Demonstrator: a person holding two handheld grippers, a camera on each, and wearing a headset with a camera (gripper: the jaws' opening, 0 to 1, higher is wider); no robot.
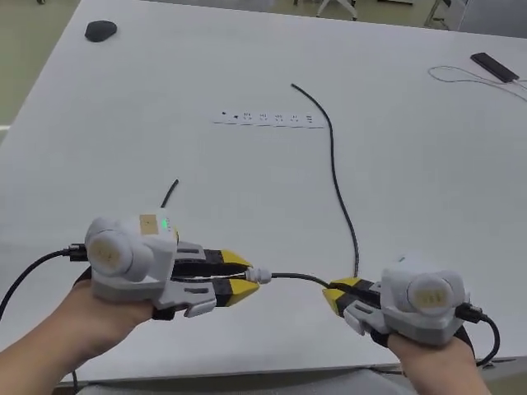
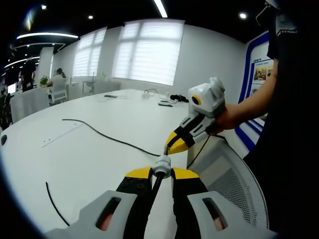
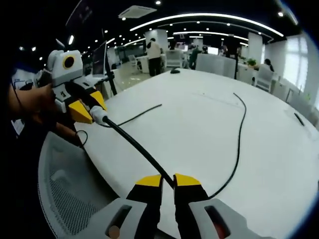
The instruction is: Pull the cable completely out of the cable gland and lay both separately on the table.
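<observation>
White matte table (image 1: 165, 99) across the head view; open-plan office behind in both gripper views. Black cable (image 1: 333, 164): long, thin, round, rubbery jacket. It runs from 12 o'clock on the table down to the near edge at 5, then bends toward 7 into the gland. I judge it limp and light, so it will drape and trail. The jacket probably grabs in the seal, so I expect drag.

Left gripper (image 1: 245, 276) at 7 o'clock is clenched on the gland (image 1: 260, 275), whose pale ribbed nose pokes past the yellow tips. Right gripper (image 1: 332, 296) at 5 o'clock is pinched on the cable near the gland. The stretch between them is off the table and close to taut.

Gland: small, light grey plastic, round, hard, likely slick, so I'd hold it on the body. The cable is best taken near the gland so the pull stays along its axis. Cable not yet out of the gland, nothing laid down.
</observation>
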